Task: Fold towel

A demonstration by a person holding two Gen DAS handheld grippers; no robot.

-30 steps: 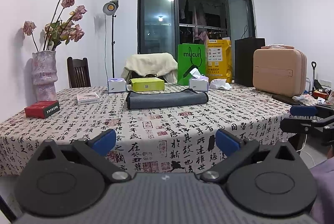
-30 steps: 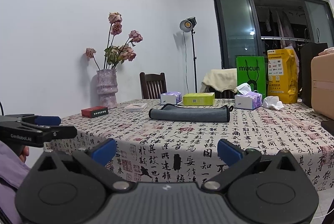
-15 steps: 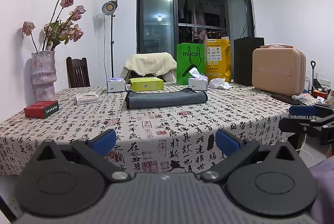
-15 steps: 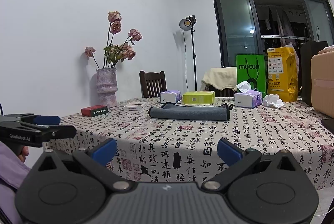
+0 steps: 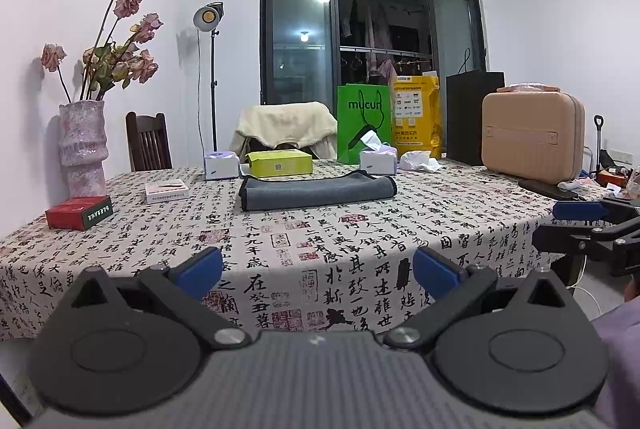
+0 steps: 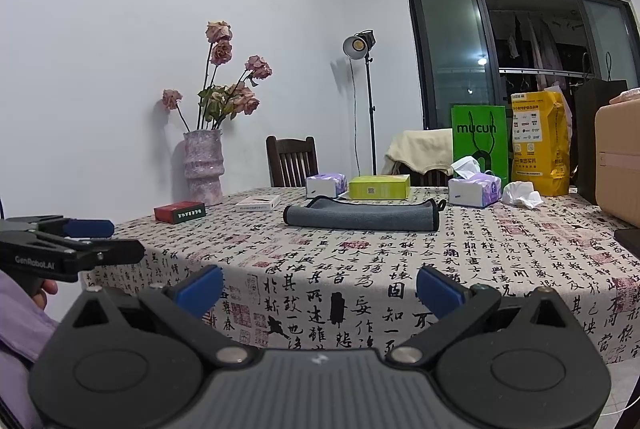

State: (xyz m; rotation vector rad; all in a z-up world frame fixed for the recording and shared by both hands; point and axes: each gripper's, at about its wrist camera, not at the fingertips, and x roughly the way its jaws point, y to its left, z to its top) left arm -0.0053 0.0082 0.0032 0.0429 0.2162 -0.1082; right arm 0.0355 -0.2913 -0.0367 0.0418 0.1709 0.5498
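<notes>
Towel: the grey towel (image 5: 316, 192) lies on the far half of the table (image 5: 360, 229), already doubled over into a long band, its rounded fold toward the camera; a yellow-green box (image 5: 279, 163) and two tissue packs sit just behind it.
Left gripper: the left gripper (image 5: 318, 269) hangs off the near table edge, its blue-padded fingers spread wide with nothing between them.
Right gripper: the right gripper (image 6: 319, 287) is likewise held short of the table, fingers apart and empty, well away from the towel.
Step in hand: judged as either the start of a further fold or the finish; neither tool touches cloth.
Next move: if more folding is wanted, both tools must reach across the table to the towel's two ends and pinch an edge each.
Caution: the box close behind leaves little room past the towel.
</notes>
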